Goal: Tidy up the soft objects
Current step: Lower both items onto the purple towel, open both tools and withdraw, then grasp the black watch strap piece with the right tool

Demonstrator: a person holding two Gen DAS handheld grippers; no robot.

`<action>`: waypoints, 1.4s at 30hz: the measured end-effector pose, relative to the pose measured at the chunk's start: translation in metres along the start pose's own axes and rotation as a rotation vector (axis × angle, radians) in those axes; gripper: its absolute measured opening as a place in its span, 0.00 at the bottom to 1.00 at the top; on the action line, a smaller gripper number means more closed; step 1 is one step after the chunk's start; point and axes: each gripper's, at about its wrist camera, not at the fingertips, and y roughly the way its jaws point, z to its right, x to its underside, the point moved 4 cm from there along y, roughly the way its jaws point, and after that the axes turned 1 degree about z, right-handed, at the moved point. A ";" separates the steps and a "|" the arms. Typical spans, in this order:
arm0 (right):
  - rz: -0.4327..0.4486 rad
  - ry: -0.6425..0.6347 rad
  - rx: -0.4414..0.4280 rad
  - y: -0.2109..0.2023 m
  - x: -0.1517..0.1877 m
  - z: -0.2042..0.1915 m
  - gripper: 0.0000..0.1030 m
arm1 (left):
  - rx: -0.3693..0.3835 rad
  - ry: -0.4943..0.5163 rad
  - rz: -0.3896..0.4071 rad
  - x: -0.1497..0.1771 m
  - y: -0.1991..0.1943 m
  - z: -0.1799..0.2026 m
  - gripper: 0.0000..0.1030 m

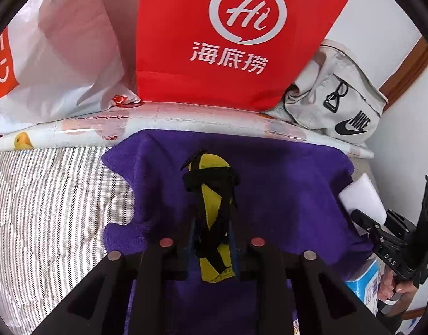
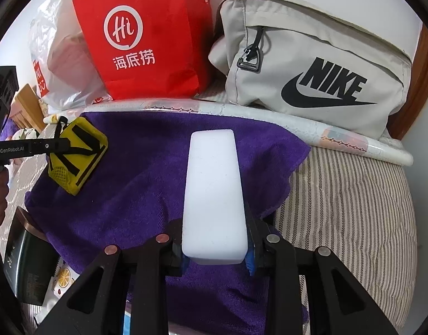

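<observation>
Above the purple towel (image 2: pixel 136 184), the left gripper (image 1: pixel 211 240) pinches a yellow pouch (image 1: pixel 211 195). The right gripper (image 2: pixel 214 248) clamps a white sponge (image 2: pixel 214 189).

A red paper bag (image 2: pixel 147 39) stands between a white plastic bag (image 2: pixel 60 64) and a grey Nike bag (image 2: pixel 311 64).

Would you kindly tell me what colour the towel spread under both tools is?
The towel is deep purple, seen best in the right wrist view.
</observation>
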 end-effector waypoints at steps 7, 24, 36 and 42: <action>0.035 -0.016 0.000 -0.009 0.000 -0.002 0.56 | -0.070 0.024 0.021 0.005 -0.011 0.000 0.42; 0.133 0.045 0.035 -0.100 0.034 -0.018 0.64 | -0.123 0.044 0.239 0.056 -0.127 0.022 0.52; 0.215 -0.004 0.025 -0.186 0.099 -0.063 0.66 | -0.112 0.032 0.349 0.143 -0.218 0.032 0.52; 0.224 0.003 -0.010 -0.210 0.142 -0.081 0.69 | -0.105 0.048 0.329 0.190 -0.224 0.038 0.52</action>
